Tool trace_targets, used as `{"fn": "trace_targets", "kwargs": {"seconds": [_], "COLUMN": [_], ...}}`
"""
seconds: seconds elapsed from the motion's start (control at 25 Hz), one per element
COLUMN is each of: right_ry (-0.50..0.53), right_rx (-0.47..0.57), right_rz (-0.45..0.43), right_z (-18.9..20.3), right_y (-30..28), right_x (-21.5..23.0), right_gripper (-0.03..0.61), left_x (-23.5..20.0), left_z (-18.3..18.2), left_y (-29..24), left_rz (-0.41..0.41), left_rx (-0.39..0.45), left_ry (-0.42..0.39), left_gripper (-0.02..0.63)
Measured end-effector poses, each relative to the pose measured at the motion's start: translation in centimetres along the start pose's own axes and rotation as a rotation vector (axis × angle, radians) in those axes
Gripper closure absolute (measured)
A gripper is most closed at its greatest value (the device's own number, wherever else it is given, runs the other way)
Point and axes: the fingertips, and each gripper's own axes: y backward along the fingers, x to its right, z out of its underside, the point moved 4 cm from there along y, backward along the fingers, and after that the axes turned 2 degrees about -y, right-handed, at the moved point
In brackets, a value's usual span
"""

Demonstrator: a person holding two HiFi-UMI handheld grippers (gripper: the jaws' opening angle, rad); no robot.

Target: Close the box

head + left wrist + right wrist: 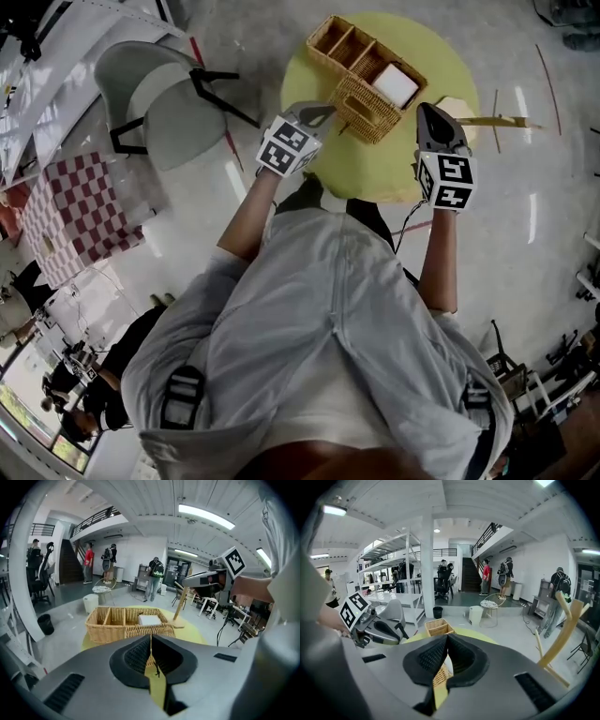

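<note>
box: the wicker box [323, 58] sits open on the round yellow table [441, 56], three compartments showing, with a white block [395, 84] in the end one
lid: I take the woven flap [367, 108], folded out on my side of the box, for the lid, so nothing's closed yet
left gripper [328, 111]: jaws pinched together, nothing in them, tip just beside the flap
right gripper [426, 109]: jaws together too, empty, off the box's right end, near but not touching
which way: from the left gripper the box is dead ahead and a bit below, long side across my line. From the right one it's ahead and to the left, half hidden behind the jaws
long axis: diagonal in the head view, far-left to near-right
nearer hand: left, I'd say. My guess is it gets under the flap's edge and swings it up and away from me
watch out: a wooden stand [469, 117] on the table beside the right gripper
surface: smooth tabletop, so the box might slide if shoved
room: big open hall, glossy grey floor [525, 216], grey chair [155, 98] left of the table, people standing [153, 576] far back near a staircase [70, 562]
</note>
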Motion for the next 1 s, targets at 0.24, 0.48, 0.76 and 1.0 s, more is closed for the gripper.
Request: {"fn": "trace_targets", "kwargs": {"seconds": [0.24,0.48,0.76,1.0], "right_ry": [-0.023,-0.047,-0.053,-0.053], "right_rx": [-0.053,-0.105,-0.150,-0.162], "right_rz": [-0.060,-0.102,-0.115,-0.118], "right_z": [2.4,4.3,5.7,6.0], "right_y": [-1.4,-2.2,-2.3,-1.8], "right_x": [0.2,0.2,0.5,0.7], "right_gripper": [0.555,0.555,0.555,0.555], "left_x": [0.8,1.6,2.3,2.5], "left_z": [5.1,8.9,11.5,12.2], "left_y": [-2.9,-5.7,-8.0,-9.3], "left_rz": [0.006,0.040,0.042,0.029], "left_rx": [-0.132,-0.227,-0.321,-0.352], "left_ry": [0.068,0.133,0.128,0.117], "left_gripper": [0.591,0.490,0.494,0.532]}}
